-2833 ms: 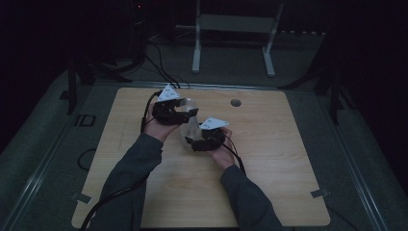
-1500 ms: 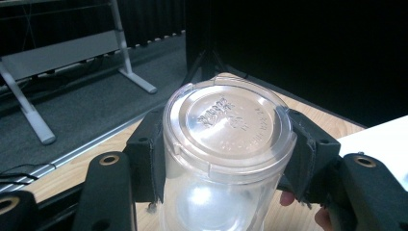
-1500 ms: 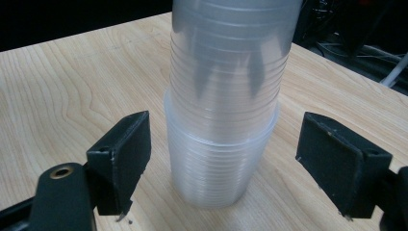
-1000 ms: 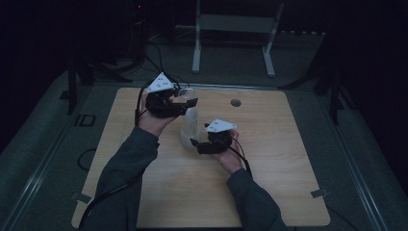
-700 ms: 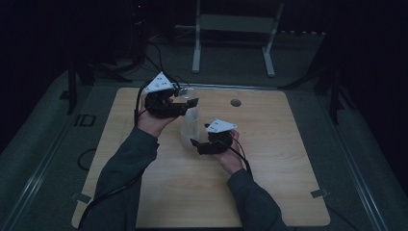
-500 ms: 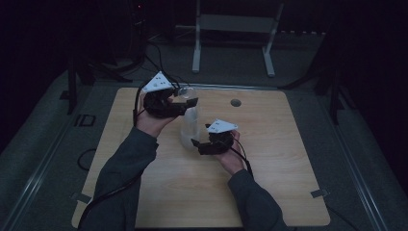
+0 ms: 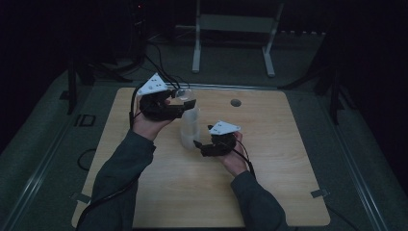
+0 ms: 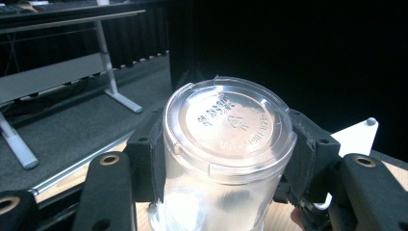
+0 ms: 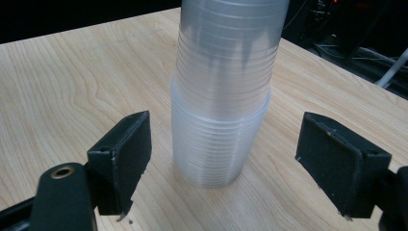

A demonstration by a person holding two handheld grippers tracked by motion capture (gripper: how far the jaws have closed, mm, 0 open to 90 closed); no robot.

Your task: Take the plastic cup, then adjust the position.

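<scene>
I'm working both handheld grippers over the wooden table (image 7: 288,183); my left gripper (image 7: 180,102) is raised above the table and clamped on a clear plastic cup (image 8: 226,144), held upside down, its embossed base facing the left gripper view; both black pads press the cup's sides just under that base; in the high view the cup (image 7: 185,95) sits at the gripper's tip, above the stack.

The stack of clear cups (image 9: 223,96) stands upside down on the table, near the middle, a bit left of centre; in the high view the stack (image 7: 190,127) is between my two hands, below and just beside the left gripper.

My right gripper (image 9: 221,168) is low at the table, jaws apart, one pad on each side of the stack's lower part with gaps on both sides; not touching it as far as I can see; in the high view the right gripper (image 7: 199,146) points left at the stack's base.

A small dark round hole (image 7: 235,102) sits in the tabletop farther back, well apart from the stack; a metal frame (image 7: 231,29) stands on the floor beyond the table.
</scene>
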